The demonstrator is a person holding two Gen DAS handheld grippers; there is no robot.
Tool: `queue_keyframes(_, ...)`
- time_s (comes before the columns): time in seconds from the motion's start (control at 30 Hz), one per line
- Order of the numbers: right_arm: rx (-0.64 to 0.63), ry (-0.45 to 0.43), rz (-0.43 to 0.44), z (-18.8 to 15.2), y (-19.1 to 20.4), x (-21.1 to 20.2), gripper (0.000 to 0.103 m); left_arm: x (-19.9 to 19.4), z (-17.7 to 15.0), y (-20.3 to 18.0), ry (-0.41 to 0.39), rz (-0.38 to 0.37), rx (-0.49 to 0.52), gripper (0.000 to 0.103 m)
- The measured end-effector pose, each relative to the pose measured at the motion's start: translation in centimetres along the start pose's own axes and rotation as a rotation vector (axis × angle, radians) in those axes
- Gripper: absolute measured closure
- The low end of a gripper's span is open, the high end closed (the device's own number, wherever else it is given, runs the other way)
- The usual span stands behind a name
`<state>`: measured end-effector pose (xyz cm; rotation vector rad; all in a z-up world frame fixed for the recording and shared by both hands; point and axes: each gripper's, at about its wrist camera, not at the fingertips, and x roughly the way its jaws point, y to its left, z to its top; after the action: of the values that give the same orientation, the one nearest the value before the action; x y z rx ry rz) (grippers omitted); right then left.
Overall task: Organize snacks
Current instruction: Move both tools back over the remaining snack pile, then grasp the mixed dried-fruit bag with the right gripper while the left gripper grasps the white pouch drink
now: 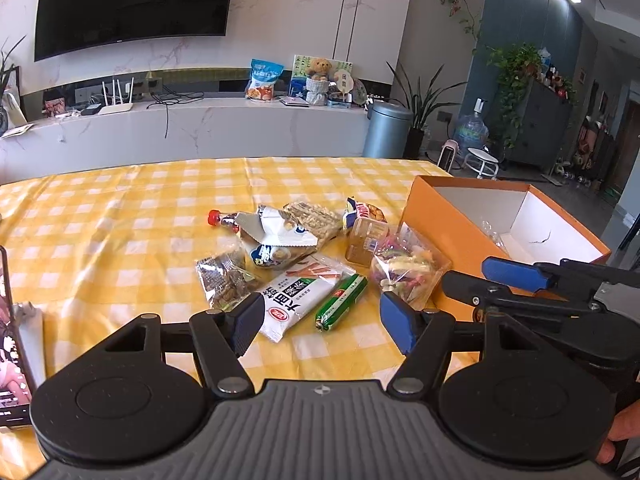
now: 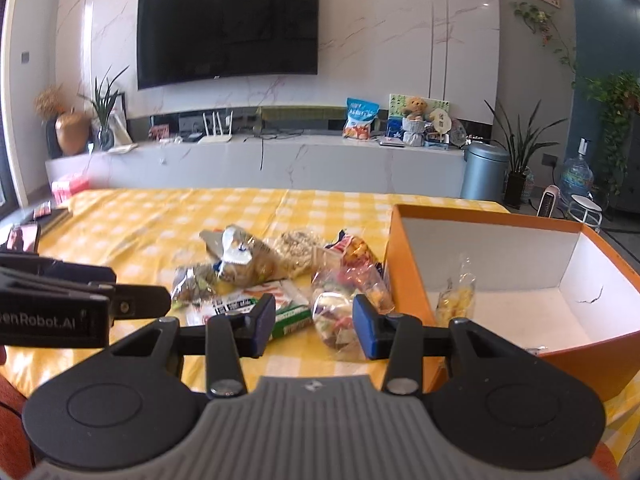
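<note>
A heap of packaged snacks lies in the middle of a bench (image 1: pixel 100 216) covered in a yellow-and-white checked cloth, with an open orange box (image 1: pixel 444 220) standing just to its right. In the left wrist view, the left claw (image 1: pixel 320 320) hangs above the near edge of the heap with its 2 fingers spread wide and nothing between them; a white packet with red print (image 1: pixel 294 298) and a green wrapped stick (image 1: pixel 342 298) lie side by side on the cloth beyond its tips. Behind these sit a clear packet of dark pieces (image 1: pixel 226 280), a crumpled white and blue bag (image 1: pixel 276 240) and a small bottle with a red cap (image 1: pixel 220 218) lying on its side. A clear bag of mixed colourful sweets (image 1: pixel 408 268) rests just beside the box's near corner. The right claw (image 2: pixel 314 326), seen from its own camera, is partly spread and grips nothing, with the sweets bag lying on the cloth beyond the gap, nearer its right finger. Inside the box, against its left wall, stands 1 small clear bag of yellow pieces (image 2: pixel 456 300); the rest of the white floor shows a dark crack mark. Each claw shows at the edge of the other's view.
</note>
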<state>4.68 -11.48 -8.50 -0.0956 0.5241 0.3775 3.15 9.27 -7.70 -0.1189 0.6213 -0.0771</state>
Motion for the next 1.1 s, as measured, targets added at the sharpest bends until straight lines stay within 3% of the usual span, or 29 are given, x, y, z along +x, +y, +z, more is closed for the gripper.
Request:
queue_keyframes(0.2, -0.06, 0.018, -0.002, 0.5, 0.0, 1.4, 0.062, 0.7, 0.5, 0.1, 0.016, 0.0, 0.029, 0.025)
queue_keyframes(0.37, -0.192, 0.046, 0.023, 2.2, -0.3, 2.9, 0.062, 1.3, 2.0, 0.2, 0.015, -0.01, 0.032, 0.025)
queue_keyframes(0.57, -0.386, 0.188, 0.065, 3.6, -0.7, 6.3, 0.06, 2.5, 3.0, -0.4, 0.052, 0.014, 0.159, 0.025)
queue_keyframes(0.7, -0.505, 0.274, 0.085, 4.1, 0.1, 8.9, 0.041, 4.1, 3.5, 0.2, 0.069, -0.001, 0.163, 0.02)
queue_keyframes(0.93, -0.683, 0.372, 0.059, 3.4, 1.2, 11.9, 0.041, 7.5, 3.6, 0.6, 0.101, 0.042, 0.227, 0.015)
queue_keyframes(1.1, -0.828, 0.391, 0.04, 2.2, 2.0, 12.7, 0.041, 9.6, 4.0, 0.7, 0.104, 0.057, 0.292, 0.015)
